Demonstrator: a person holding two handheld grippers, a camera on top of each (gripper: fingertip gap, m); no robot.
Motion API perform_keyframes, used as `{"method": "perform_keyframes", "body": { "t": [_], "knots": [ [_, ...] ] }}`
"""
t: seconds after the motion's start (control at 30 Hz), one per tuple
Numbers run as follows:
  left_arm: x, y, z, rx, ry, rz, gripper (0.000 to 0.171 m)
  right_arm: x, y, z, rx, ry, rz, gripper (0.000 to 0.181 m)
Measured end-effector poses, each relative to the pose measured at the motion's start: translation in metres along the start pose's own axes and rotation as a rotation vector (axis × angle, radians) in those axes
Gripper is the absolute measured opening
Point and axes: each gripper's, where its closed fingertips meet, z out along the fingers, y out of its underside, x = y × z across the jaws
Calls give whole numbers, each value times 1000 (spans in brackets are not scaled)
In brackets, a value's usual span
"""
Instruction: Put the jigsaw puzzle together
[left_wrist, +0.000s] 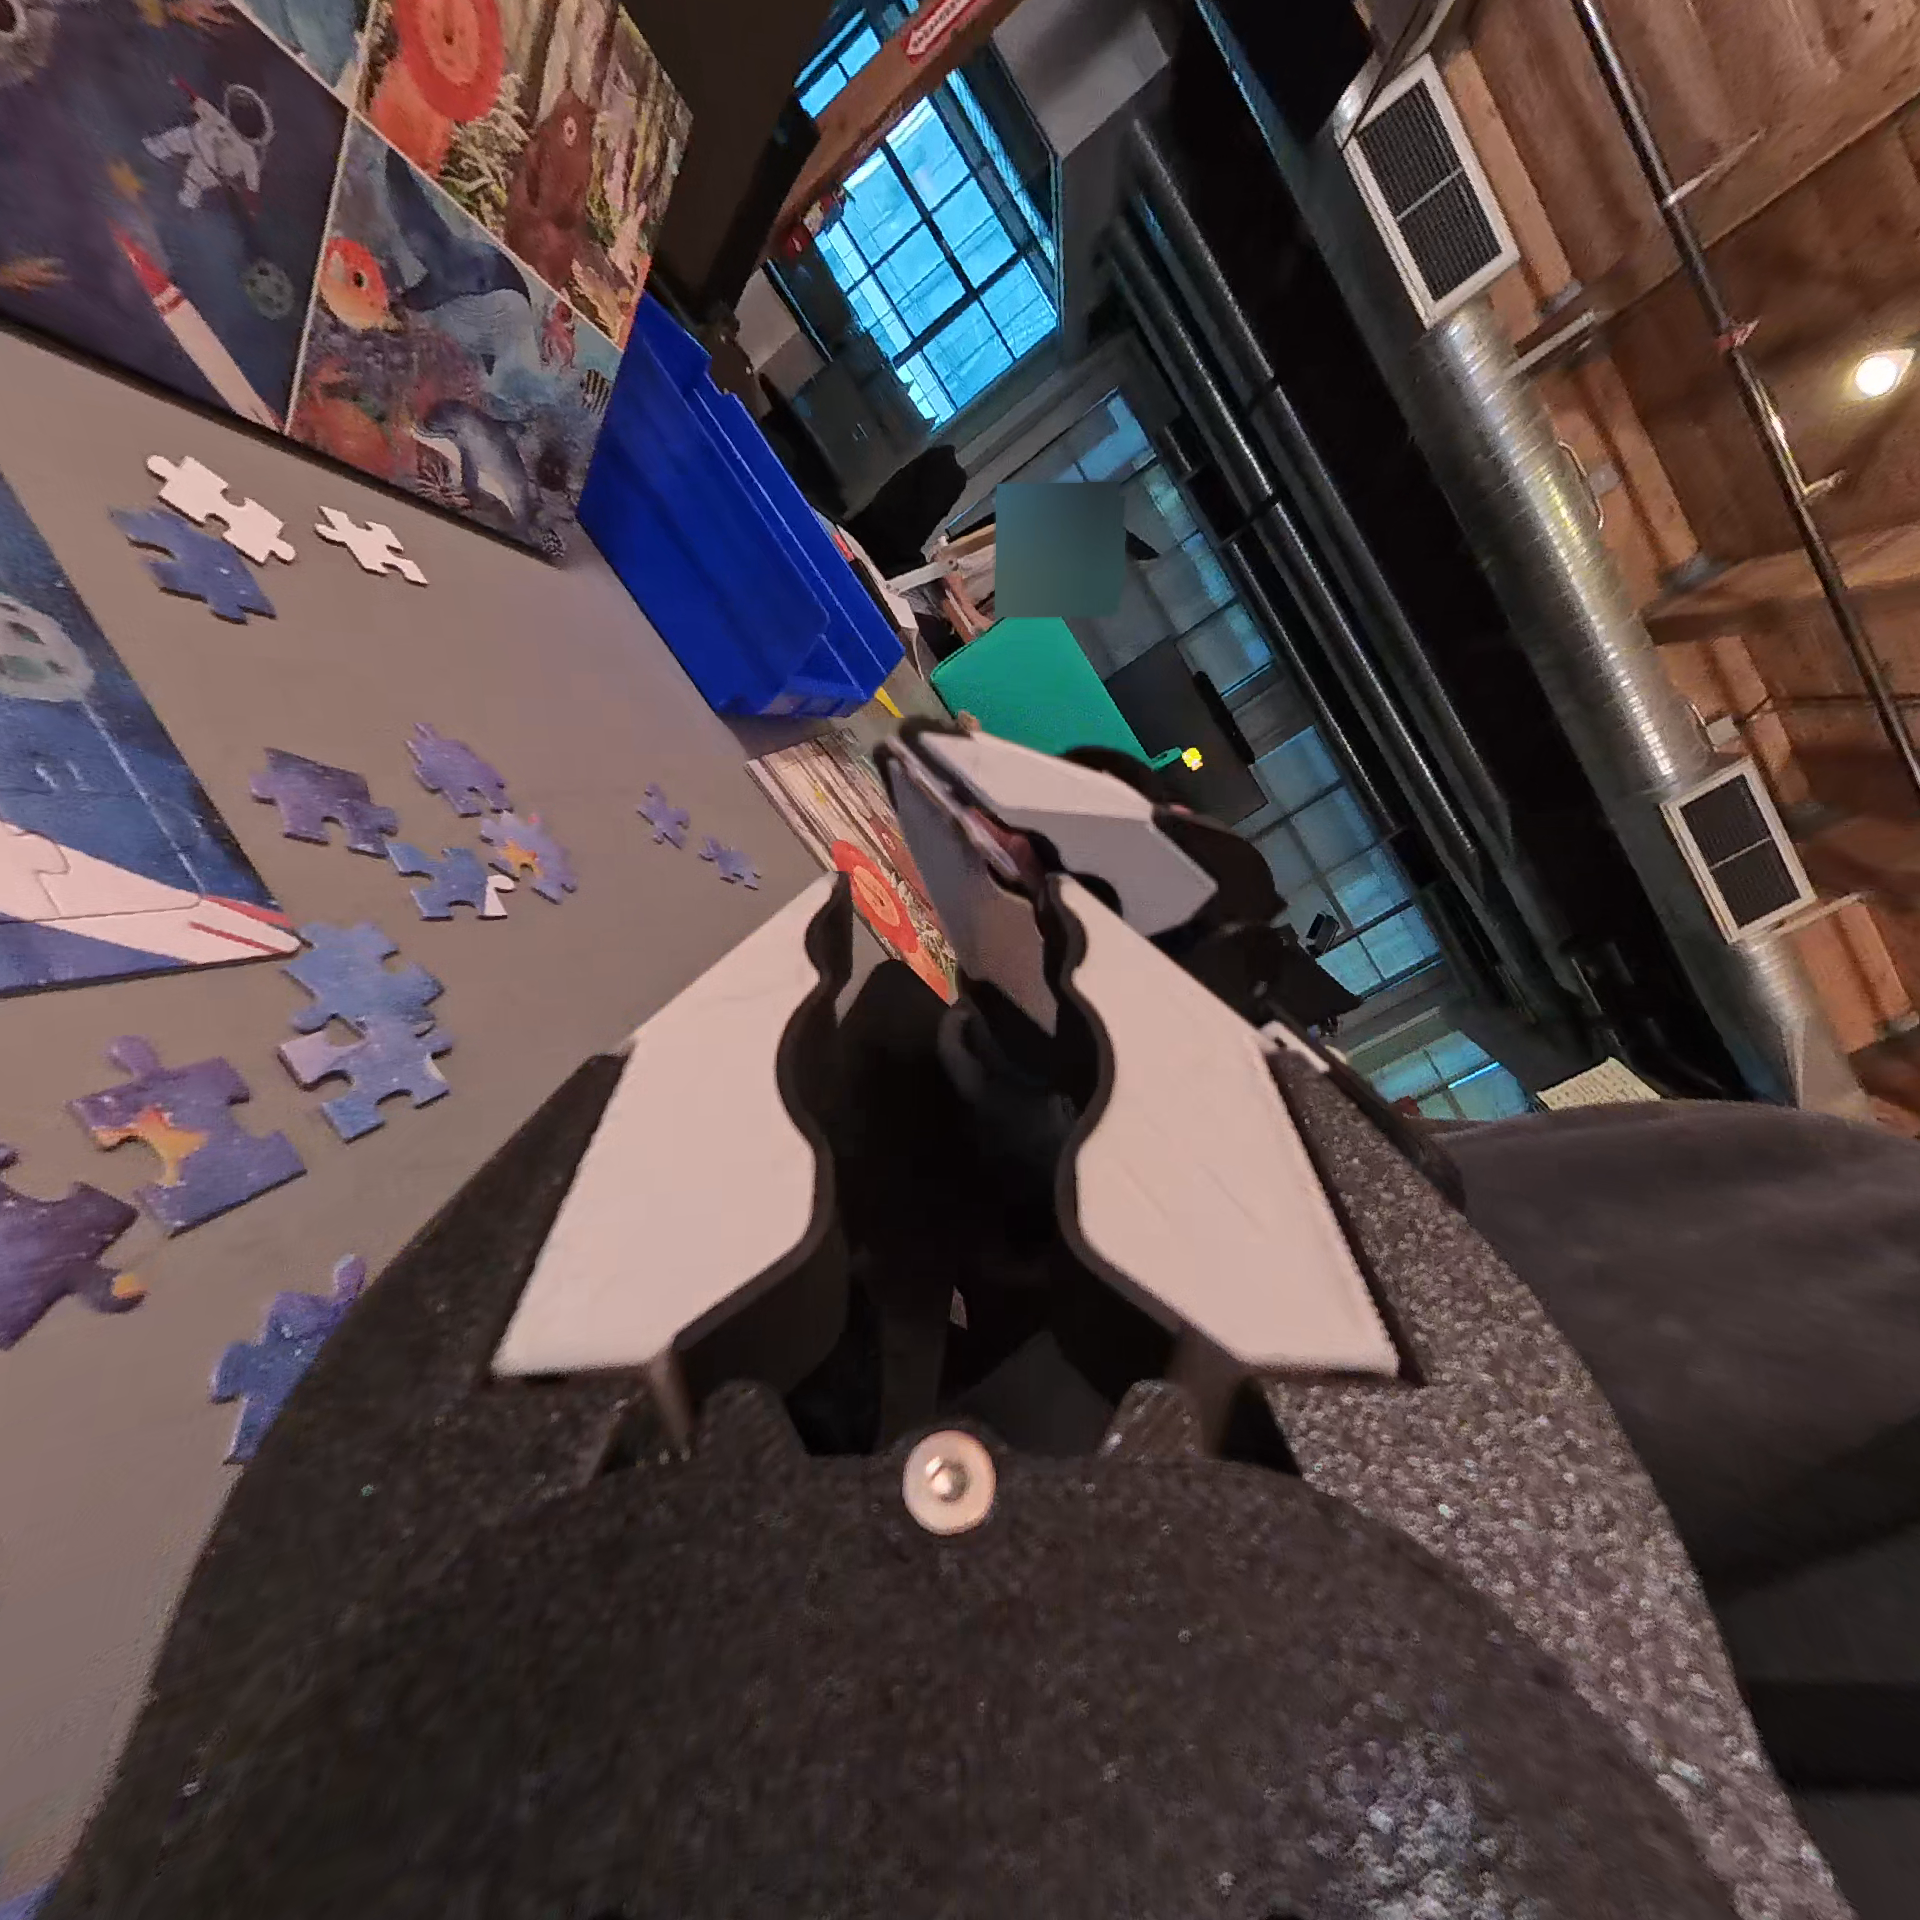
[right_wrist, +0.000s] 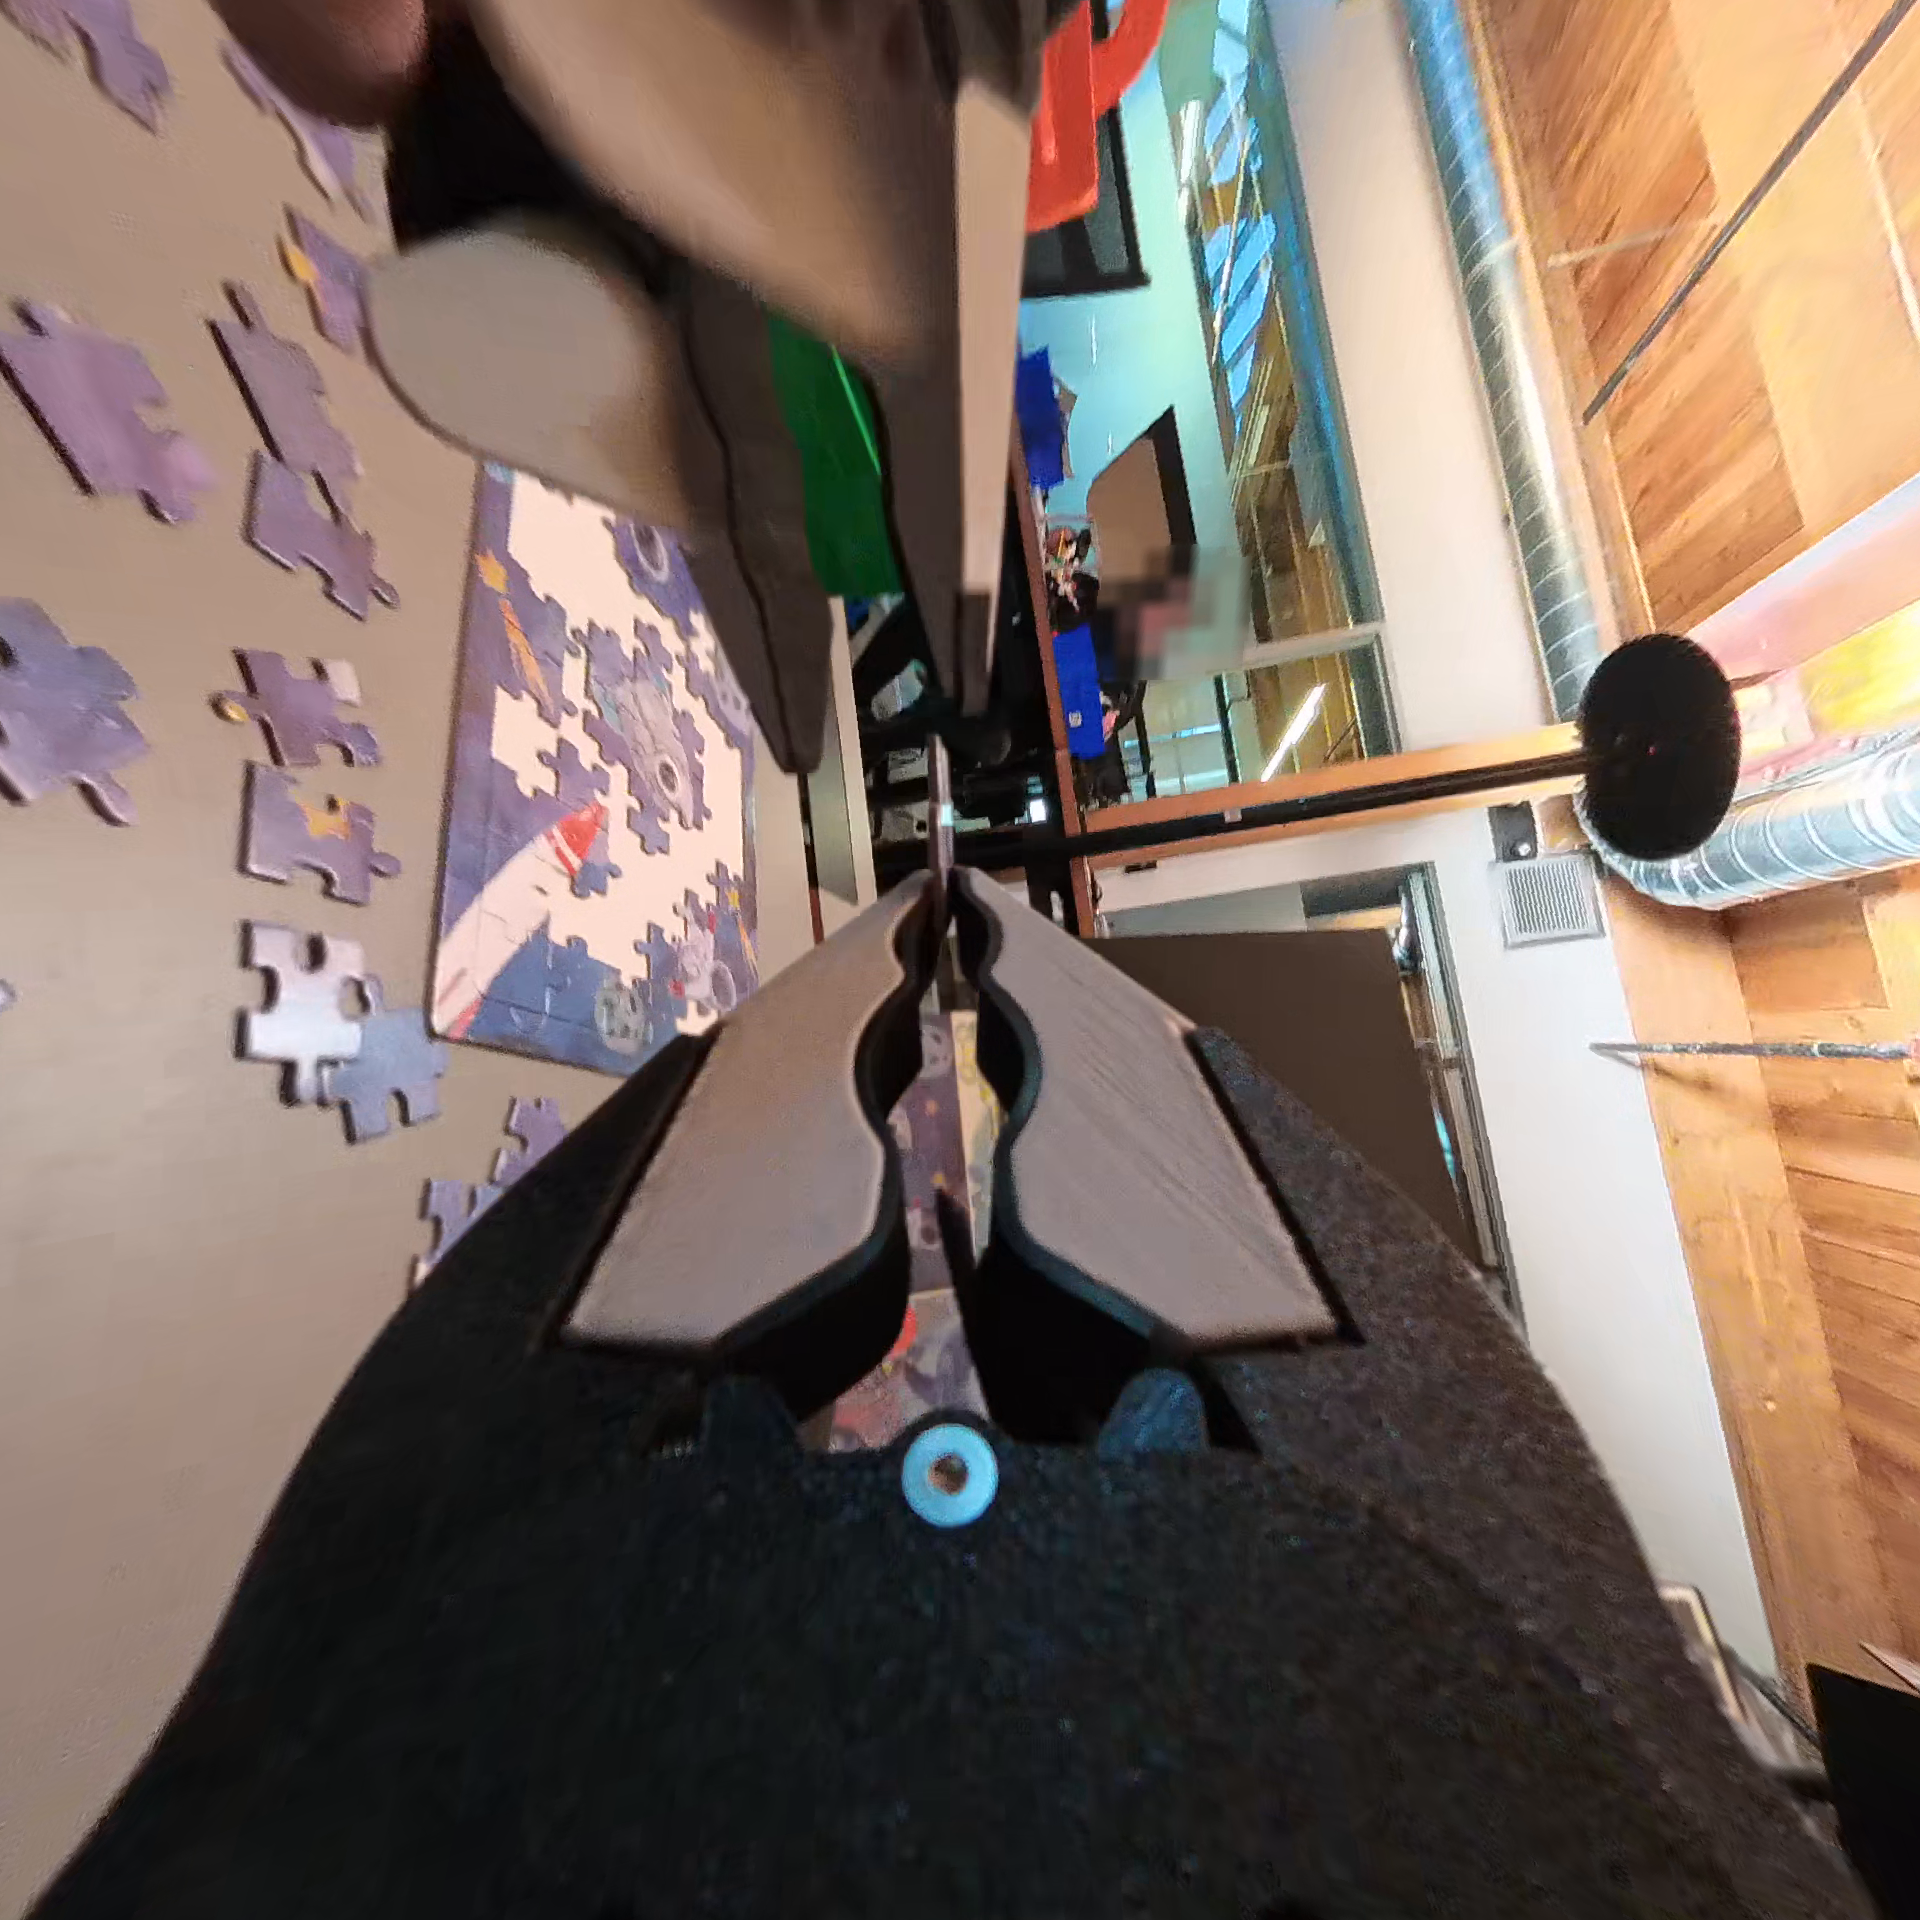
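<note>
Left wrist view: left gripper (left_wrist: 940, 914) raised off the grey table (left_wrist: 540, 675), fingers apart with a clear gap, nothing between them. Right gripper (left_wrist: 997, 821) just ahead, tips almost touching the left one's. Loose blue puzzle pieces (left_wrist: 358, 997) scattered on the table, half-built puzzle (left_wrist: 94, 821) at the left edge, blue bin (left_wrist: 727, 540) farther back.

Right wrist view: right gripper (right_wrist: 940, 883) closed tight on a thin puzzle piece (right_wrist: 940, 800), seen edge-on, sticking out past the tips. Left gripper (right_wrist: 665, 447) blurred, close above. Half-built puzzle (right_wrist: 592, 769) flat on the table (right_wrist: 125, 1195), loose pieces (right_wrist: 312, 831) beside it.
</note>
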Motion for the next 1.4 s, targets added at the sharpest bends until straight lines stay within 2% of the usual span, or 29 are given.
{"method": "perform_keyframes", "body": {
  "t": [0.1, 0.2, 0.3, 0.37, 0.4, 0.5, 0.57, 0.63, 0.67, 0.73, 0.83, 0.97, 1.07, 1.2, 1.4],
  "knots": [
    [0, 1, -1, -1, 20, -41, 31, -3, -6, 0, 12, 24, -33, 1],
    [5, 4, 0, -6, 60, -51, 5, -10, -9, 0, 22, 18, -67, 1],
    [2, 8, 2, -27, 48, -45, 4, -11, -8, -1, 20, 44, -100, 2],
    [-1, 11, 1, -44, 34, -24, 2, -12, -7, -2, 34, 43, -17, 11],
    [-3, 11, 0, -54, 25, 1, 0, -16, -4, -1, 23, 5, 36, 22],
    [-9, 15, -7, -97, 3, 106, 1, -32, 5, -6, 6, -183, 242, 34],
    [-14, 20, -13, -157, -17, 172, 0, -45, -3, -19, 46, -383, 414, 33],
    [-14, 21, -19, -184, -12, 207, 0, -41, -11, -26, 72, -495, 562, 46],
    [-10, 21, -21, -184, 8, 207, 0, -40, -16, -30, 93, -557, 615, 46],
    [-6, 16, -25, -162, 32, 201, 0, -39, -24, -29, 110, -622, 664, 62],
    [0, 14, -29, -148, 76, 160, 0, -44, -28, -19, 85, -620, 610, 60],
    [-2, 14, -36, -157, 75, 134, 1, -42, -40, -10, 99, -593, 511, 41],
    [-6, 17, -41, -184, 75, 93, 0, -48, -41, -9, 62, -676, 425, 46],
    [-10, 20, -42, -196, 80, 61, 0, -46, -44, -2, 30, -724, 285, 37],
    [-9, 13, -48, -161, 92, 45, 0, -49, -49, 4, -24, -816, 280, 29]
  ]
}}
